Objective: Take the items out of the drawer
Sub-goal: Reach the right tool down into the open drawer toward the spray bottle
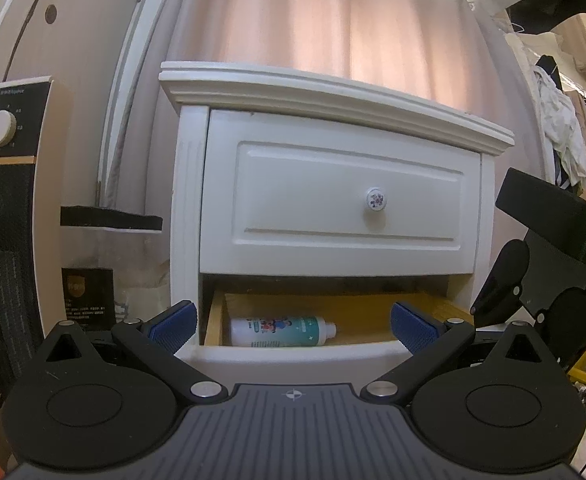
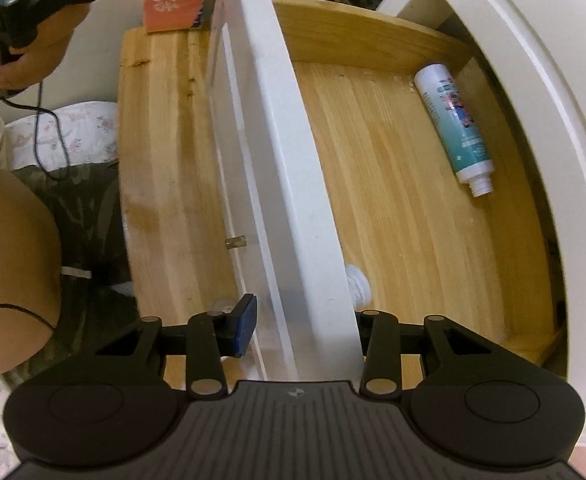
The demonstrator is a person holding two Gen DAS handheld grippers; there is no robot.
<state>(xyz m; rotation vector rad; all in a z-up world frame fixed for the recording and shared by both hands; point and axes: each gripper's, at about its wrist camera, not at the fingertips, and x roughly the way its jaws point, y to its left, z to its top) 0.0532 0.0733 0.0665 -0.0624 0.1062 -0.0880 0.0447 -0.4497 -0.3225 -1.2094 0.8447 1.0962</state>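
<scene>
On the far left of the left wrist view stands a black heater [image 1: 3, 216] with a round white dial. Just right of it is a white nightstand [image 1: 333, 92]; its upper drawer [image 1: 341, 196] is shut and carries a small patterned knob [image 1: 375, 199]. Below, the lower drawer [image 1: 293, 354] is pulled out, and a white and teal bottle [image 1: 281, 331] lies on its side on the wooden bottom, close to the left wall, cap end pointing right. The left tool [image 1: 293, 326] hovers in front of this drawer with its blue pads spread wide, touching nothing. At the right edge the black body of the other tool shows beside the nightstand.

In the right wrist view a hand [image 2: 33, 56] holds the left tool at top left. The right tool [image 2: 305, 322] straddles the white front panel of the lower drawer [image 2: 293, 184], one blue pad [image 2: 245, 326] outside, the other hidden behind the panel; whether it presses the panel I cannot tell. The bottle [image 2: 455, 128] lies at the far side of the drawer, well apart from this tool.
</scene>
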